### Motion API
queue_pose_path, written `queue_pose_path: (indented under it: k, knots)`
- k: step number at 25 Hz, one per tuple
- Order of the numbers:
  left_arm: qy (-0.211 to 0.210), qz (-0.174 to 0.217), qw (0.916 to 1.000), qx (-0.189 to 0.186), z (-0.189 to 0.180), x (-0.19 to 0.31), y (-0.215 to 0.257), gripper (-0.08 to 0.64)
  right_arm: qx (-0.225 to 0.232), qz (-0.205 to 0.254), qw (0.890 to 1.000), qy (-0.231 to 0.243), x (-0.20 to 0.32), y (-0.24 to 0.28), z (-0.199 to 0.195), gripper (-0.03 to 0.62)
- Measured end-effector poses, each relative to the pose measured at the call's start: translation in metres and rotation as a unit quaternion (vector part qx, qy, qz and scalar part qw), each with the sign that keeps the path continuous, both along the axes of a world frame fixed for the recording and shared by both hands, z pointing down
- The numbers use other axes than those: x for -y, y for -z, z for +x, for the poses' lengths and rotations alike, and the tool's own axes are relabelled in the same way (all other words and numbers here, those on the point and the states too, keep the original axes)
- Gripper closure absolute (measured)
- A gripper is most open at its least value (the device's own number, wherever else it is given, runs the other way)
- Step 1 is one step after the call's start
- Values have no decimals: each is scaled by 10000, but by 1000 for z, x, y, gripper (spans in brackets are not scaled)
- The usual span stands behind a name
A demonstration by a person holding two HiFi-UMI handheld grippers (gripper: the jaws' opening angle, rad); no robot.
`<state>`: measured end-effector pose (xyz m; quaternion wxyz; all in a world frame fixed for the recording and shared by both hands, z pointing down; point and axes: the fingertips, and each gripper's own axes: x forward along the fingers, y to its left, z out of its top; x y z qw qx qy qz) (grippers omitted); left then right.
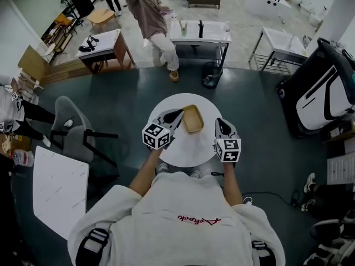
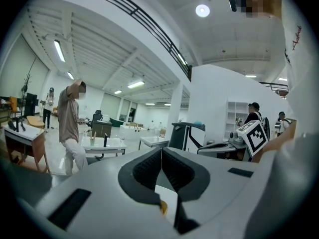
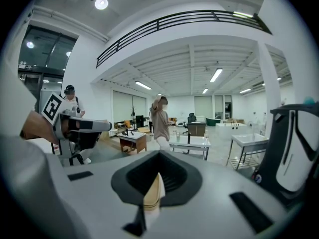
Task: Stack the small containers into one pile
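Both forearms reach forward over the round white table [image 1: 184, 152], grippers tipped slightly down. The left gripper [image 1: 178, 114] has its jaws pressed together, and the tan container [image 1: 192, 118] lies just right of its tip. The right gripper [image 1: 222, 122] is closed too, with the container near its left but apart.

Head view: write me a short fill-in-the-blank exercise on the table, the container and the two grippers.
1. The tan container sits on a white table whose top is ___ in shape.
2. In the head view the container lies to the ___ of the left gripper.
3. The right gripper has its jaws ___.
Missing words: round; right; shut.
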<state>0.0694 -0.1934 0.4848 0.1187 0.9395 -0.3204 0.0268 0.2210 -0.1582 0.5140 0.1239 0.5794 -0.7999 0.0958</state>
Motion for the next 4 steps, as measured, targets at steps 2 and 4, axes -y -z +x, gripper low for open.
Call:
queue_pose_path:
  k: [2,4]
  knots:
    - [-23,-5,10000,17,1,1,-1,548,-22,-3,10000,12,2,-1,0,572]
    - [-40,-11,10000,45,1,2,-3,548,-74,-7,10000,40,3,-2,-1,572]
